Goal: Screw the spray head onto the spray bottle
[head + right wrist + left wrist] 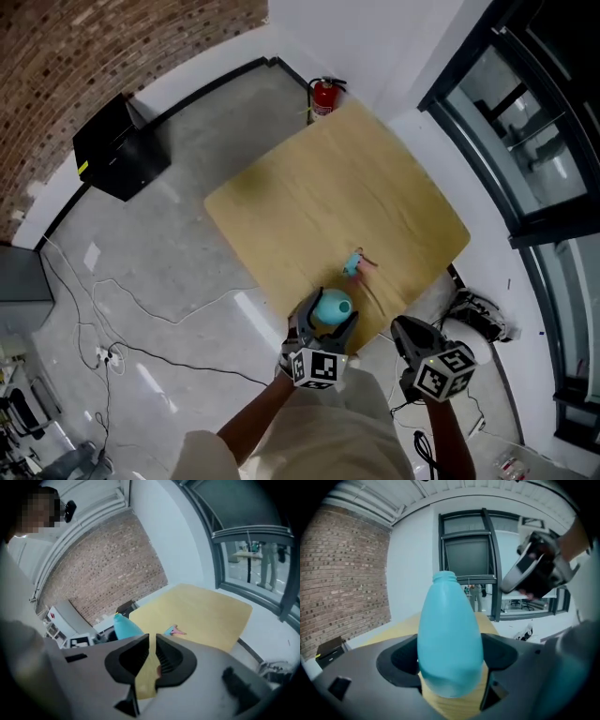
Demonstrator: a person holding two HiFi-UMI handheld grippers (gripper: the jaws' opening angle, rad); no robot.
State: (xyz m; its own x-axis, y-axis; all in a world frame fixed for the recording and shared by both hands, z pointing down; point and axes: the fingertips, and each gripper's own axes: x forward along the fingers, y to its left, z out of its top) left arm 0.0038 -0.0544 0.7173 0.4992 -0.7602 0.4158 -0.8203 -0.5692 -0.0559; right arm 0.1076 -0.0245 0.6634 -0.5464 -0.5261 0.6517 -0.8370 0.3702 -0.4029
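Note:
A teal spray bottle (333, 306) with no head on its open neck stands between the jaws of my left gripper (323, 317), over the near edge of the wooden table (309, 202). In the left gripper view the bottle (449, 639) fills the gap, and the left gripper (450, 674) is shut on its lower body. The spray head (353, 264), teal with a pink trigger, lies on the table just beyond the bottle. My right gripper (406, 331) hangs to the right of the bottle, off the table's near corner. Its jaws (151, 645) are shut with nothing between them, and past them I see the bottle (125, 626) and the spray head (172, 631).
A red fire extinguisher (323, 97) stands by the wall beyond the table's far corner. A black box (120, 145) sits on the floor at the left, with cables (112, 349) trailing across the grey floor. Dark items (480, 314) lie by the glass wall at the right.

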